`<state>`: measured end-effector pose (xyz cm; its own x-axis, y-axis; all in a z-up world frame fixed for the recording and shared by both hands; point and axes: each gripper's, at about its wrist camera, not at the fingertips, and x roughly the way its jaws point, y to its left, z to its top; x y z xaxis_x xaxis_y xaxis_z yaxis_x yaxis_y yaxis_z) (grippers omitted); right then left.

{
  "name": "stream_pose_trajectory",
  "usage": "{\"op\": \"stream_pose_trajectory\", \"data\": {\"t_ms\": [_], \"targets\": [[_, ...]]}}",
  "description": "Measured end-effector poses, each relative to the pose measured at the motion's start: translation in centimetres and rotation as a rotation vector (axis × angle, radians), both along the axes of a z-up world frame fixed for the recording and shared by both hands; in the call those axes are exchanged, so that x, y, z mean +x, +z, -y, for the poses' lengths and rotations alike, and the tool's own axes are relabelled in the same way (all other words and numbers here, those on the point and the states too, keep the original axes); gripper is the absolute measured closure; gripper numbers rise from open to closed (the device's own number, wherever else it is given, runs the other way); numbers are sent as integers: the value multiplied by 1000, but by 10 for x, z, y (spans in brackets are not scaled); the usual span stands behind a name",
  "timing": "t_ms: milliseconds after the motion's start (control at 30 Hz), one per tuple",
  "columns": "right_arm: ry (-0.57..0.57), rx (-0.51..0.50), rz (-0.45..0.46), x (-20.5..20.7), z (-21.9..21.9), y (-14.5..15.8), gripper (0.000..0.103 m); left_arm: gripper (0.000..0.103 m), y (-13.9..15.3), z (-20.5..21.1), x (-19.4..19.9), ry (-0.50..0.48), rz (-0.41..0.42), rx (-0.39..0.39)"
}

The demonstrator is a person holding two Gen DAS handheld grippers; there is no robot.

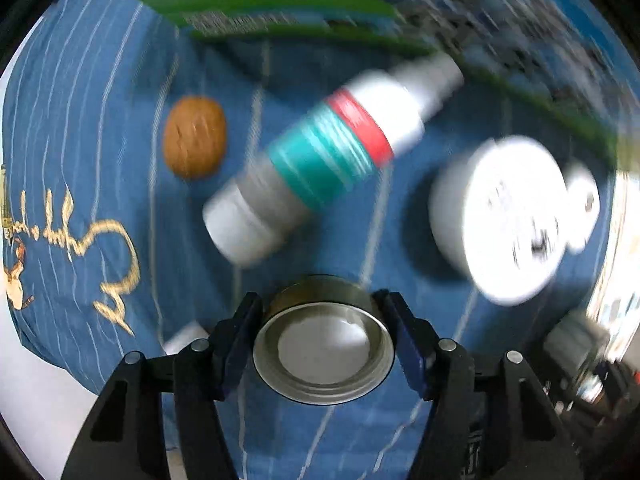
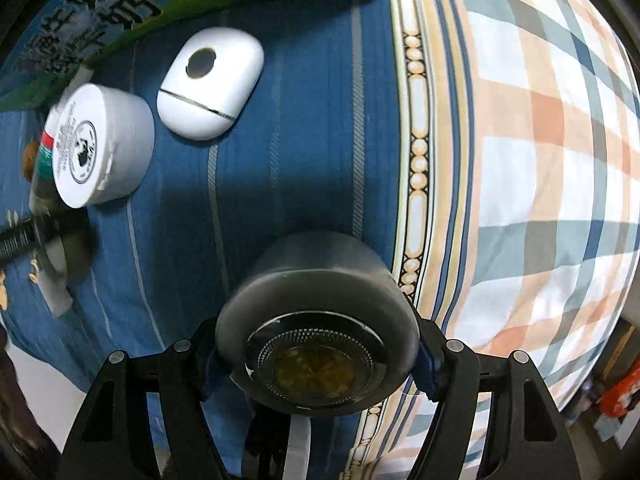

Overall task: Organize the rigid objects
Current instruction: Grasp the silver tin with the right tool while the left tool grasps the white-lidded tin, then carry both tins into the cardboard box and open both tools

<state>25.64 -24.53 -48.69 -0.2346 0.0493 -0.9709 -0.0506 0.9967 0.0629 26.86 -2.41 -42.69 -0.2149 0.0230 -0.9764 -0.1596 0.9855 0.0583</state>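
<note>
1. The left gripper is pointing steeply down over the blue striped bedspread, and its jaws are pressing both sides of a small metal tin, open end toward the camera, pale inside.
2. The right gripper is gripping a dark grey round container; its jaws are squeezing the wide rim, and a ribbed ring with a yellowish centre is showing on the face toward the camera.
3. To do this step well, I would judge that each hand should be lowering its load straight down and letting the base settle flat before the jaws part, since both pieces are smooth, hard and round and could be rolling away on soft bedding.
4. The tin looks thin-walled and slick, so a light, centred squeeze seems wiser than a hard one.
5. Still loose on the bedspread: a spray bottle lying on its side with teal and red bands, a wrinkled brown walnut well apart to its left, and a squat white jar with a printed lid.
6. A smooth white oval case is lying just beside the jar, near a green-and-blue carton.
7. A checked quilt is covering the bed to the right.
</note>
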Motion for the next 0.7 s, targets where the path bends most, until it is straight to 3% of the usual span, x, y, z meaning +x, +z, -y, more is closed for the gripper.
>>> {"op": "stream_pose_trajectory", "data": {"t_ms": [267, 467, 533, 700], "targets": [[28, -21, -5, -15, 3, -10, 27, 33, -11, 0, -21, 47, -38, -58], [47, -44, -29, -14, -17, -33, 26, 31, -30, -2, -18, 65, -84, -110], [56, -41, -33, -15, -28, -26, 25, 26, -36, -8, -18, 80, -98, -132], [60, -51, -34, -17, -34, -32, 21, 27, -36, -10, -20, 100, -53, -116]]}}
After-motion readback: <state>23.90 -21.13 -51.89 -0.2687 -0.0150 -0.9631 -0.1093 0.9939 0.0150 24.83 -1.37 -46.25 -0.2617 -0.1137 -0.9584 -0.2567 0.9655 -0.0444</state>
